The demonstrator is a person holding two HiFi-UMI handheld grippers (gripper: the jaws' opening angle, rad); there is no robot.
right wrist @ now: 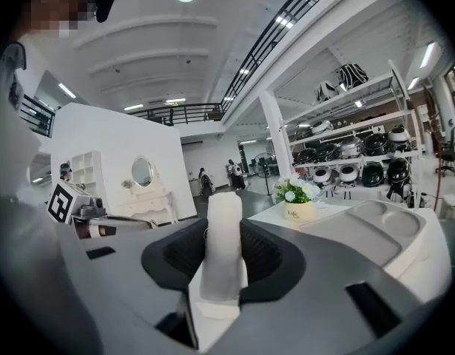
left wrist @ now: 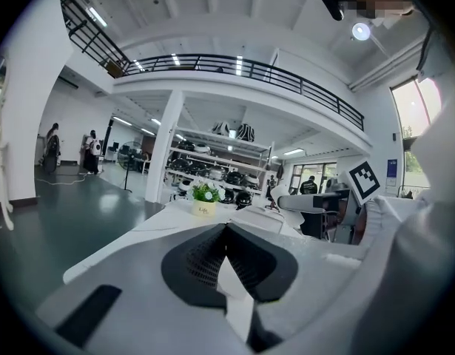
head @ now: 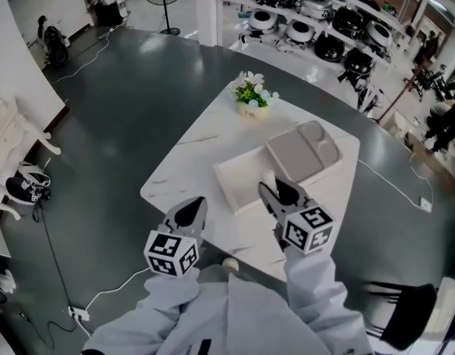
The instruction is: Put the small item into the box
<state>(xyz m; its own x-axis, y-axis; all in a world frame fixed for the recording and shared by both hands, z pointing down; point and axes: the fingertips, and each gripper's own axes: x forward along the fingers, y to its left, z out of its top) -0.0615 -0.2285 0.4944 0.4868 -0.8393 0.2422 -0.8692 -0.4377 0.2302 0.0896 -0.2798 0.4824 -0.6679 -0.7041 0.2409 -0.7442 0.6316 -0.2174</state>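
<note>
Right gripper view shows the item (right wrist: 223,242) as a plain white cylinder with a rounded top, standing upright between the jaws of the right tool (right wrist: 224,261). The jaws stand partly apart and press on its two sides. In the head view the item (head: 270,180) sits at that tool's (head: 276,192) tips, over the near part of the white box (head: 234,185) on the counter (head: 205,132). A grey tray (head: 305,150) lies at the box's far end. The left tool (left wrist: 227,231) has its jaws together and holds nothing, at the counter's near edge.
</note>
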